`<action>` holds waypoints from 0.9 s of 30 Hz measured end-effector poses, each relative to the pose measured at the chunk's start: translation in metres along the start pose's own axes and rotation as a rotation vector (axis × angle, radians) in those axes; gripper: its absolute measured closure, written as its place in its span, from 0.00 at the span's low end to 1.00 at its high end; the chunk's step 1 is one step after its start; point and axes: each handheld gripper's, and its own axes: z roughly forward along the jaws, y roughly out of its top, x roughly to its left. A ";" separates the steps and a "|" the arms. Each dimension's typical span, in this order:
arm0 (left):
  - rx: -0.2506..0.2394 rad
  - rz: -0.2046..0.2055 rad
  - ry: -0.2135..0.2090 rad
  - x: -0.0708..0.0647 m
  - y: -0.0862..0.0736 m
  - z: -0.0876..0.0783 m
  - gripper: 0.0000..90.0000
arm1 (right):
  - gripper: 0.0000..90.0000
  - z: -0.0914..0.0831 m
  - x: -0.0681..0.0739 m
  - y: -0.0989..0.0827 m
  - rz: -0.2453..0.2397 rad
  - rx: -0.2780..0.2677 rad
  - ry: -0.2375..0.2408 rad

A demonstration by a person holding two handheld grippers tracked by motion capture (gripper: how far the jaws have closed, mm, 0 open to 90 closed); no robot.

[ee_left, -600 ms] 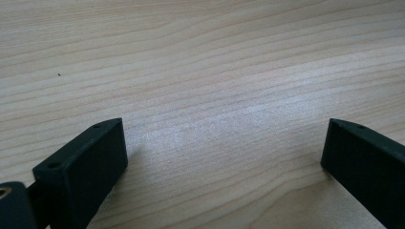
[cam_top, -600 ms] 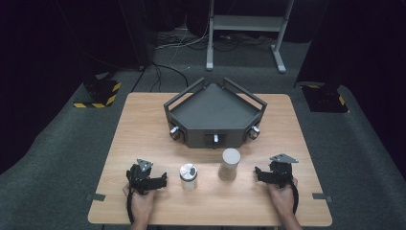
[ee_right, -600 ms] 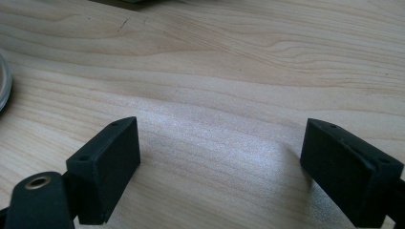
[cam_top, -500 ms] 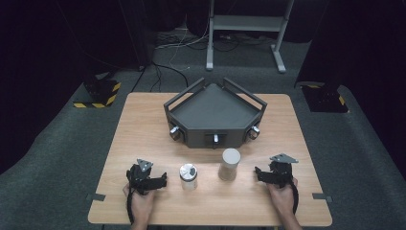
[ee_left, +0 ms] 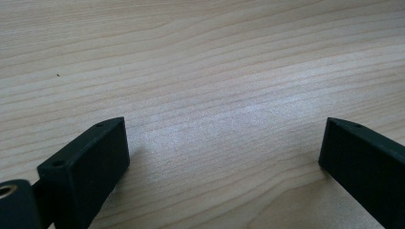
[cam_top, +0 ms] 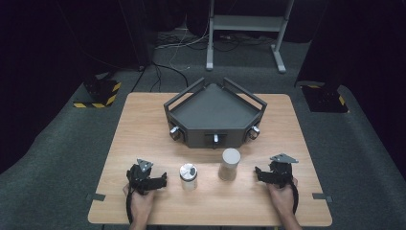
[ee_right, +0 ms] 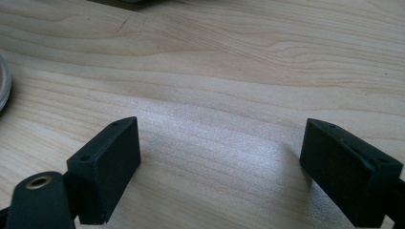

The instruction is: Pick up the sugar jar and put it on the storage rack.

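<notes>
Two small jars stand on the wooden table [cam_top: 143, 124] near its front. One is a short clear jar with a shiny metal lid [cam_top: 188, 176]; the other is a taller grey cylinder [cam_top: 230, 164] to its right. My left gripper [cam_top: 163, 180] rests on the table left of the clear jar, open, with bare wood between its jaws [ee_left: 224, 143]. My right gripper [cam_top: 258, 173] rests right of the grey cylinder, open over bare wood [ee_right: 219, 152]. A rounded clear rim [ee_right: 4, 86] shows at the left edge of the right gripper view.
A dark grey angular tray with raised rails and knobs on its front [cam_top: 214, 115] sits at the table's middle back. Beyond the table lie cables, a metal stand base [cam_top: 244, 28] and yellow-black striped blocks [cam_top: 98, 93] on dark floor.
</notes>
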 end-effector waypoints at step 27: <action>0.070 0.036 -0.040 -0.010 0.009 -0.006 0.00 | 0.15 0.000 0.000 0.000 0.002 -0.001 0.001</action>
